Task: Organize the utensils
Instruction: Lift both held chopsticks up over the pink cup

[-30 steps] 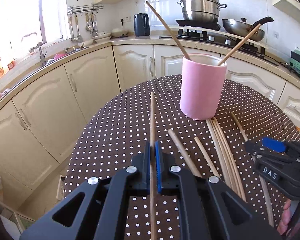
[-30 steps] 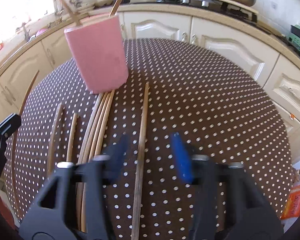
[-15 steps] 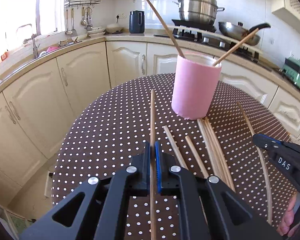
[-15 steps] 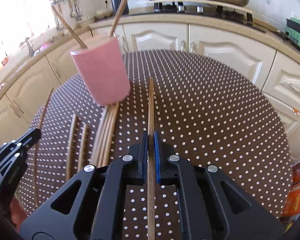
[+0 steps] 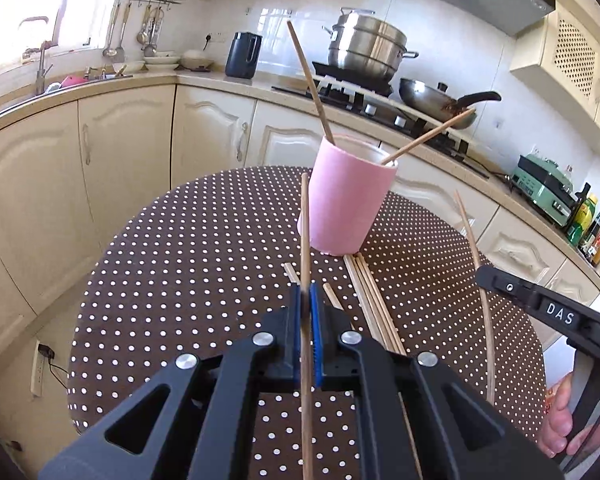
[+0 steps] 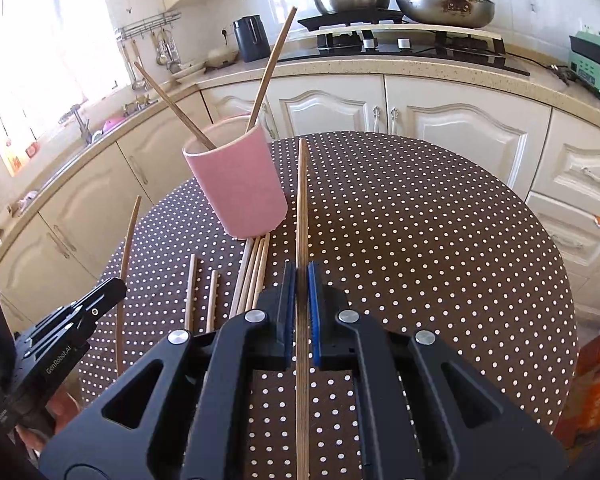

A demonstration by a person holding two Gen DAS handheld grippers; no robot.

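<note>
A pink cup (image 5: pixel 348 196) stands on the round brown polka-dot table (image 5: pixel 180 260) with two wooden chopsticks leaning in it. My left gripper (image 5: pixel 309 300) is shut on a chopstick (image 5: pixel 305 232) whose tip points up beside the cup's left edge. My right gripper (image 6: pixel 301 280) is shut on another chopstick (image 6: pixel 302 200), held above the table just right of the cup (image 6: pixel 240 184). Several loose chopsticks (image 6: pixel 252 272) lie on the table in front of the cup. Each gripper shows at the edge of the other's view: the right gripper (image 5: pixel 540 300) and the left gripper (image 6: pixel 100 296).
Cream cabinets curve round behind the table. The counter carries a stove with a steel pot (image 5: pixel 366 52) and a wok (image 5: pixel 436 98), a dark kettle (image 5: pixel 242 54) and a green appliance (image 5: pixel 546 192). An orange bag (image 6: pixel 596 380) lies below the table's right edge.
The right gripper's jaws shut on a chopstick that lay on the table and lifted it. The left gripper, still gripping its chopstick, tilted up and shifted, so the cup now sits further off.
</note>
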